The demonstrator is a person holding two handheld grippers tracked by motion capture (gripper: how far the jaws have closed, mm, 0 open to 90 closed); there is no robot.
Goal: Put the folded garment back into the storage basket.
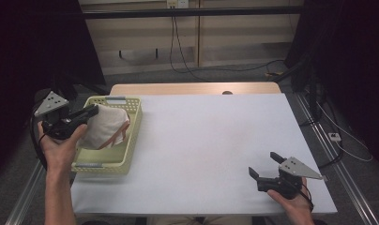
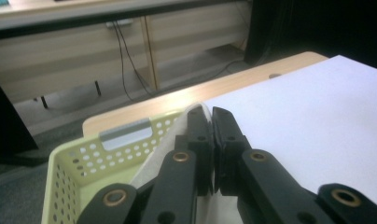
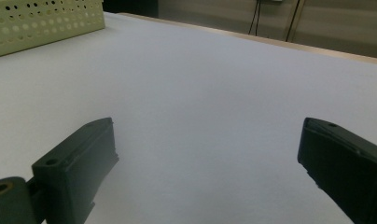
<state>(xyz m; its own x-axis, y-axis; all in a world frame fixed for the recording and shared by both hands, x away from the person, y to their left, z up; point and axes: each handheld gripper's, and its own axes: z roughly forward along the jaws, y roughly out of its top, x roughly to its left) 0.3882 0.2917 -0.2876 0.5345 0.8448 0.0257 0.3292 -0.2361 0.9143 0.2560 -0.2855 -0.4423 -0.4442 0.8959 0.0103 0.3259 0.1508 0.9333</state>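
Cloth (image 1: 105,129) pinched in our left gripper (image 1: 91,112)
Soft and floppy (light too); we hold its top edge; right gripper (image 1: 265,165) gapes wide.

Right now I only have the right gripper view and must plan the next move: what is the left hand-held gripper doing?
Observer: The left hand-held gripper is shut on a white cloth with reddish stripes.
Operator: Where is that cloth?
Observer: It lies bunched in the yellow basket at the table's left edge.
Operator: And my own hand-held gripper, from above?
Observer: The right hand-held gripper is open at the table's near right corner, far from the basket.
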